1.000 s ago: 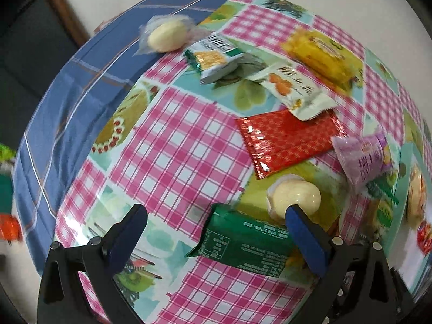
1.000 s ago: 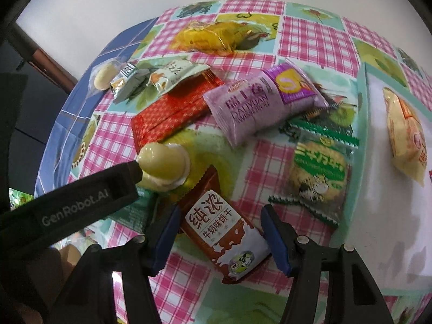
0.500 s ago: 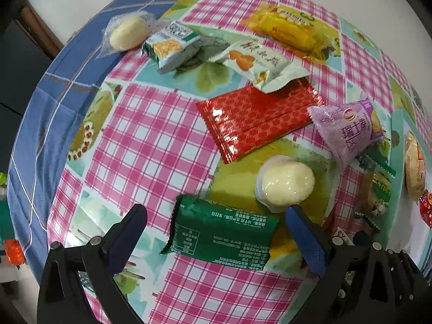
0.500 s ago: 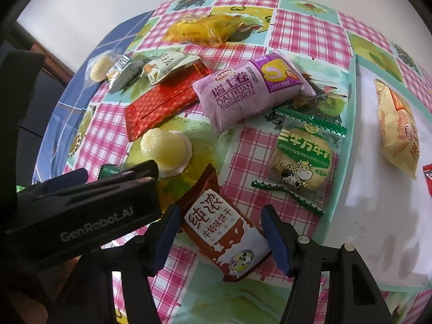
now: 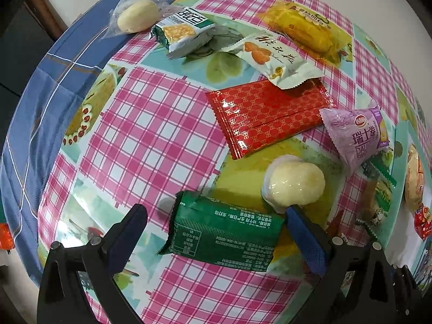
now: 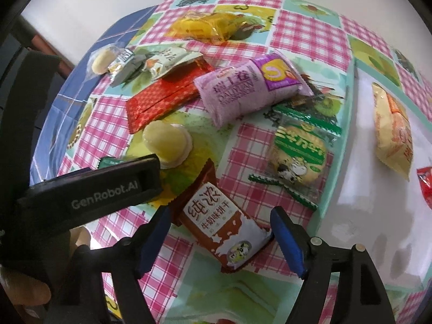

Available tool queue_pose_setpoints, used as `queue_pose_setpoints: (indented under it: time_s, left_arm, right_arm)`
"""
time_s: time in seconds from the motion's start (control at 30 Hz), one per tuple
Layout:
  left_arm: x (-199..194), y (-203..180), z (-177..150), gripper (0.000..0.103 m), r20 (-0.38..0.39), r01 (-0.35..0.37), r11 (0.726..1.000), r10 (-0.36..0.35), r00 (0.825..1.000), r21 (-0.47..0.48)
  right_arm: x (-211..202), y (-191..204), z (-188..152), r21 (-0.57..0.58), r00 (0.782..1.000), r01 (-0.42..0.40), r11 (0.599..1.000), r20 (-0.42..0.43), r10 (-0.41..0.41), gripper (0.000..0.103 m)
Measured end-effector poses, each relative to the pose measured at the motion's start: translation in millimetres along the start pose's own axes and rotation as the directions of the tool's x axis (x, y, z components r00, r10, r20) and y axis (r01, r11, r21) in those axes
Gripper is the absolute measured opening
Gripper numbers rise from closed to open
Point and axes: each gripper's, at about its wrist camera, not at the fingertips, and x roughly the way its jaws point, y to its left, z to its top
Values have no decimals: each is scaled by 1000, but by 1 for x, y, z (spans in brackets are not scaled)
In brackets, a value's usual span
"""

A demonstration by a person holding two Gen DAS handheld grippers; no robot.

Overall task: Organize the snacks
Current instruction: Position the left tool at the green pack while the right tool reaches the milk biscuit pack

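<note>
On the checked tablecloth (image 5: 151, 124), snacks lie scattered in a loose heap. Left gripper (image 5: 216, 224): pointing down, jaws spread wide, the green packet (image 5: 224, 239) lying flat between the pads with neither pad pressing it; the right pad's tip sits just beside a pale round cake (image 5: 295, 183). Right gripper (image 6: 221, 239): jaws just widening, now spread, the brown milk-biscuit packet (image 6: 221, 229) lying on the cloth between them, the right pad close to its white end, no grip on it. Beyond these: red packet (image 5: 270, 113), flat, its far corner under a white packet with orange fruit (image 5: 272, 59); purple roll packet (image 6: 248, 89), its end resting over the red one; green-and-white cracker packet (image 5: 183, 31); second pale cake in clear wrap (image 5: 135, 17) at the blue border; yellow packet (image 5: 302, 28) at the far side. Clear green-edged biscuit packet (image 6: 299, 159) just beside the white tray (image 6: 372, 189). On the tray: a yellow packet (image 6: 391, 132) and part of a red item (image 6: 425, 183) at the picture's edge. The left gripper's black body crosses the right view's lower left.
</note>
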Motion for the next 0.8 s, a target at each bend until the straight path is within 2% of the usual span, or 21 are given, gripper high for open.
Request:
queue_pose_setpoints:
  time_s: [0.13,0.4,0.6,0.73,0.8]
  left_arm:
    - [1,-2,1,101,1,1,1000,-1,1000,-1]
    - [6,34,6,101,-4,8,999,-8,1000,-46]
    - [4,56,5,101,4,13,998,-12,1000,-66]
    - [5,55,3,101,1,17,998,-17,1000,-66]
    - [-1,74,1,101,-1,21,998,-22,1000,-67]
  right_arm:
    - [-8,-9,-1,70,1000,-26,997,7,26,79]
    - [-18,-21,-7,184,997,-71,980,29,67,79]
    - [-14,-25,-16,276,996,-90,957,29,86,79]
    - [-7,-29,-19,326,995,-97,940,20,96,79]
    - [-4,-32,-19,365,994,-112,924,31,108,79]
